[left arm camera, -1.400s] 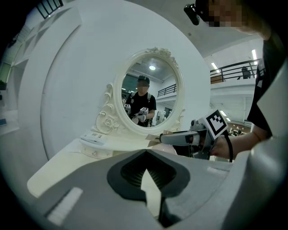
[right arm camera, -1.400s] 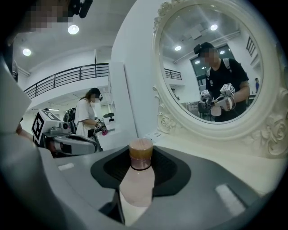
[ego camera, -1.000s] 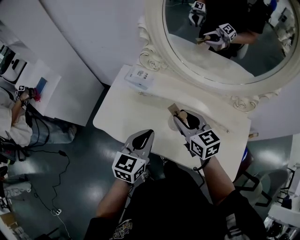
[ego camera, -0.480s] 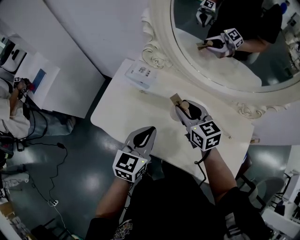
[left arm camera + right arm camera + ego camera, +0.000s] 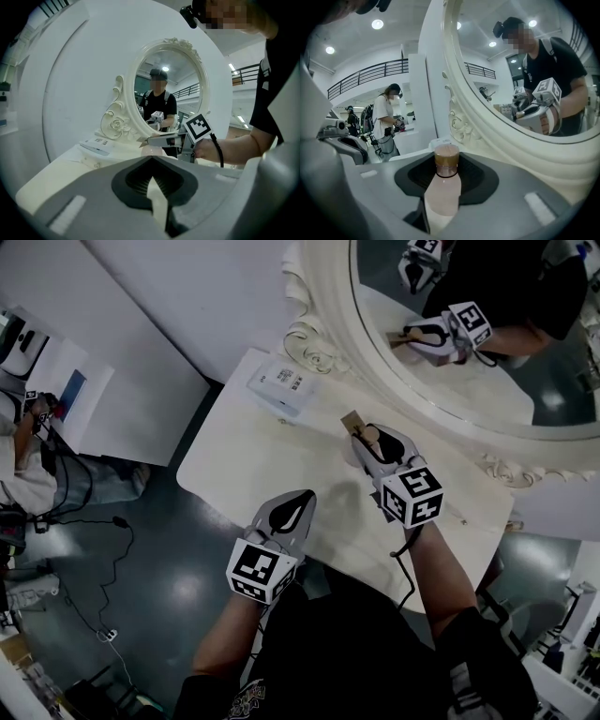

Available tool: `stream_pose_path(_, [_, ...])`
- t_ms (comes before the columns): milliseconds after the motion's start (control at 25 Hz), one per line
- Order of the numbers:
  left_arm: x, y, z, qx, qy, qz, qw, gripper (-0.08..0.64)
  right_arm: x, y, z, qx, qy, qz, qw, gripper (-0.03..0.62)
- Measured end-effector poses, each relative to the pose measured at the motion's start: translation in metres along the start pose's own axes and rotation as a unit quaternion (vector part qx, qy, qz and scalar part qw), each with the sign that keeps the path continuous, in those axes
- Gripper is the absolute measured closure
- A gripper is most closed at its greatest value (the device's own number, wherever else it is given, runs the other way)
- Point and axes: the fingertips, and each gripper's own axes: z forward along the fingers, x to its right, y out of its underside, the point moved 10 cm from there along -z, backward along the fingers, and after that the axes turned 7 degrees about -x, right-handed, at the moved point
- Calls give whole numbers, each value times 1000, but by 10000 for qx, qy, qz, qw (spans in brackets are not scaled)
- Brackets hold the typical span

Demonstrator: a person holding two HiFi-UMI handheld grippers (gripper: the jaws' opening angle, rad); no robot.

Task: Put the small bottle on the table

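Two grippers show in the head view. The right gripper (image 5: 366, 439) holds the small bottle (image 5: 371, 435) over the white table (image 5: 244, 456), just in front of the oval mirror (image 5: 323, 296). The left gripper (image 5: 298, 504) hangs farther from the mirror, at the table's near edge. In the left gripper view, its jaws are pressed together with nothing between them. In the right gripper view, the jaws are clamped on the pale bottle, whose brown cap (image 5: 446, 158) is at the far end with the mirror's frame to its right.

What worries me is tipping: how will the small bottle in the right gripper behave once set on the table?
The bottle looks narrow and tall, so it probably tips easily if nudged. Its smooth rounded body would likely roll if laid down. The right gripper alone holds it, so probably light.
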Motion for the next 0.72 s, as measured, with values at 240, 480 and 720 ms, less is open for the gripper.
stream_pose_path(240, [-10, 1, 8, 9, -36, -75, 10000, 560, 12, -4, 19, -21, 18, -89, 10000, 426])
stream_pose_path(480, [-19, 0, 10, -12, -48, -172, 9998, 560, 18, -11, 35, 4, 51, -149, 9999, 426])
stream_pose_path(720, [-23, 2, 12, -112, -15, -216, 9997, 560, 19, -15, 44, 95, 129, -280, 9995, 426])
